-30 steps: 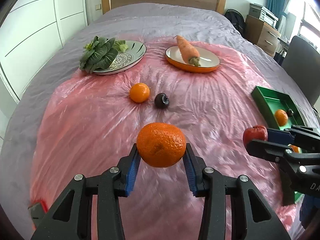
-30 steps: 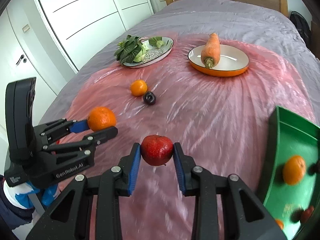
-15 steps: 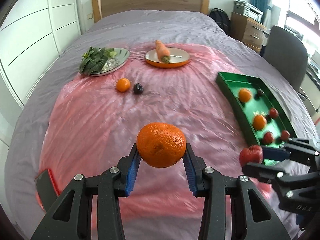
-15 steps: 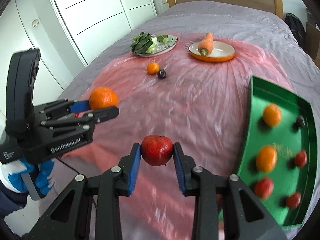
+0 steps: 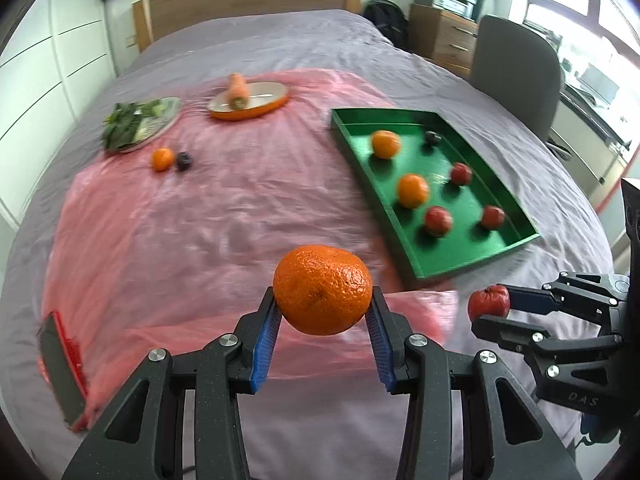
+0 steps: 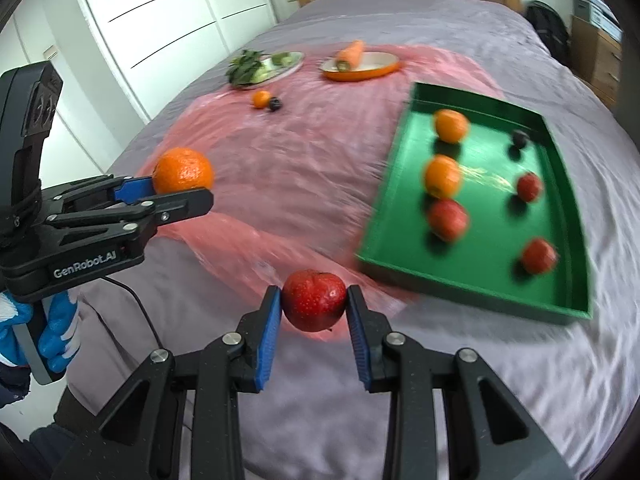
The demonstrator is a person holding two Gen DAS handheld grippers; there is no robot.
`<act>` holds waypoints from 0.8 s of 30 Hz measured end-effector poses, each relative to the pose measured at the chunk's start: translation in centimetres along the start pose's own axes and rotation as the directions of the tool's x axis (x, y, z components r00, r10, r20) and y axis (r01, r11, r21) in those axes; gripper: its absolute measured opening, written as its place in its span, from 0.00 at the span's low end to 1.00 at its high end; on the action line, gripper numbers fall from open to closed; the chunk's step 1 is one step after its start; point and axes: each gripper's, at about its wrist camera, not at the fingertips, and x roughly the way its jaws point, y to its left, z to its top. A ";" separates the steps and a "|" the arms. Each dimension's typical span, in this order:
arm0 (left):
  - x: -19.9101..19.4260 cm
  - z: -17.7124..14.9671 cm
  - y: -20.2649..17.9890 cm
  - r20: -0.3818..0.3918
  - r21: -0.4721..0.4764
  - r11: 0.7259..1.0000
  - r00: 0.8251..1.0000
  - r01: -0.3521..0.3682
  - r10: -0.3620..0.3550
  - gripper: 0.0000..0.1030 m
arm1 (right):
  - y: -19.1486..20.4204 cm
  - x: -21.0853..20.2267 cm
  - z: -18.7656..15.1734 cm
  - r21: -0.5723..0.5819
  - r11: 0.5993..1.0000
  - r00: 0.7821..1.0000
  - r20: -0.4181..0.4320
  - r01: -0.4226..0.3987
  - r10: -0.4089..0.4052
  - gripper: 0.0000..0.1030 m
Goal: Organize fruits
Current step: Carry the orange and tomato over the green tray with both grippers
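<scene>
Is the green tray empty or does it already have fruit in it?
Not empty: the green tray holds two oranges, three red fruits and one dark fruit.

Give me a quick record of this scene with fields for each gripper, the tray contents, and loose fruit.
left gripper: shut on large orange mandarin
right gripper: shut on red apple
green rectangular tray: two oranges, three red fruits, one dark plum
loose on pink plastic sheet: small orange, dark plum
</scene>
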 end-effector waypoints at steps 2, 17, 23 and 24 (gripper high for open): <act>0.2 0.2 -1.5 -0.001 0.016 1.000 1.000 0.013 -0.012 0.36 | -1.5 -0.7 -0.7 0.021 1.000 1.000 0.006 0.017 -0.017 0.51; 5.9 5.9 -10.5 -0.031 0.112 0.991 0.997 0.076 -0.073 0.36 | -13.1 -3.3 1.0 0.135 0.984 0.989 0.076 0.115 -0.126 0.51; 8.7 7.6 -13.3 -0.046 0.157 0.984 0.995 0.089 -0.083 0.36 | -15.7 -1.6 3.3 0.125 0.984 0.988 0.075 0.125 -0.135 0.51; 9.0 7.7 -13.6 -0.048 0.163 0.982 0.995 0.092 -0.085 0.36 | -16.1 -1.2 3.7 0.122 0.984 0.988 0.073 0.126 -0.135 0.51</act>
